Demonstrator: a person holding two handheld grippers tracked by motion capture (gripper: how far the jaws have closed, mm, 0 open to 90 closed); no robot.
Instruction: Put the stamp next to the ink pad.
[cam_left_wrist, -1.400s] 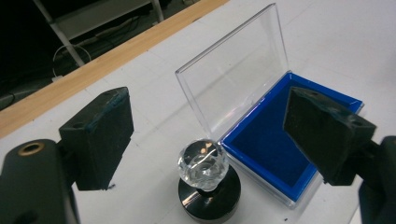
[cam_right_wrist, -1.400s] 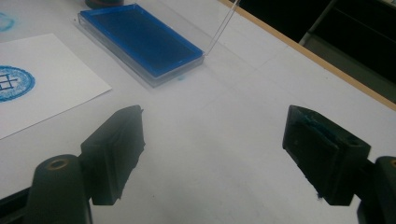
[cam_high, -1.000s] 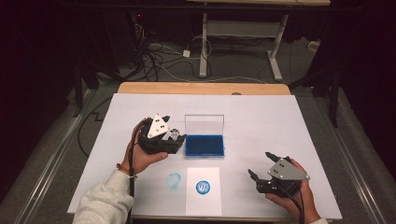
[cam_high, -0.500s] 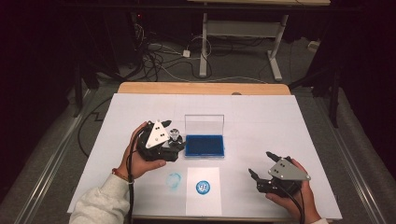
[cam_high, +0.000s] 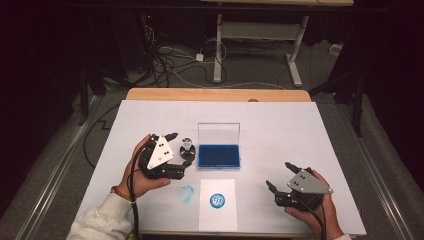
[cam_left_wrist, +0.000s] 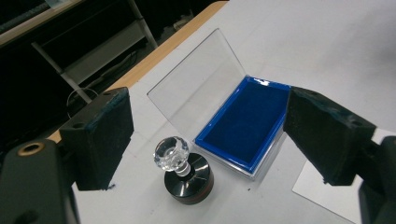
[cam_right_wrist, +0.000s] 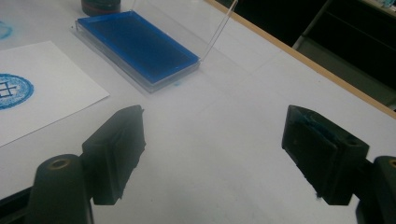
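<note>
I had the left hand-held gripper (cam_high: 178, 151) open, its jaws wide with nothing between them, pointed at the stamp (cam_left_wrist: 183, 171) — which stood upright on the tabletop (cam_high: 300, 130) just beside the ink pad's (cam_high: 219, 156) left edge, apart from both jaws. Its clear knob pointed up, I judged, so it was easy to pinch. The ink pad's lid (cam_high: 218, 134) stood propped open to leave the blue surface reachable. The paper (cam_high: 217, 205) with its blue print lay just in front of the ink pad. My right hand-held gripper (cam_high: 281, 177) waited open and empty, well to the right of the ink pad.
</note>
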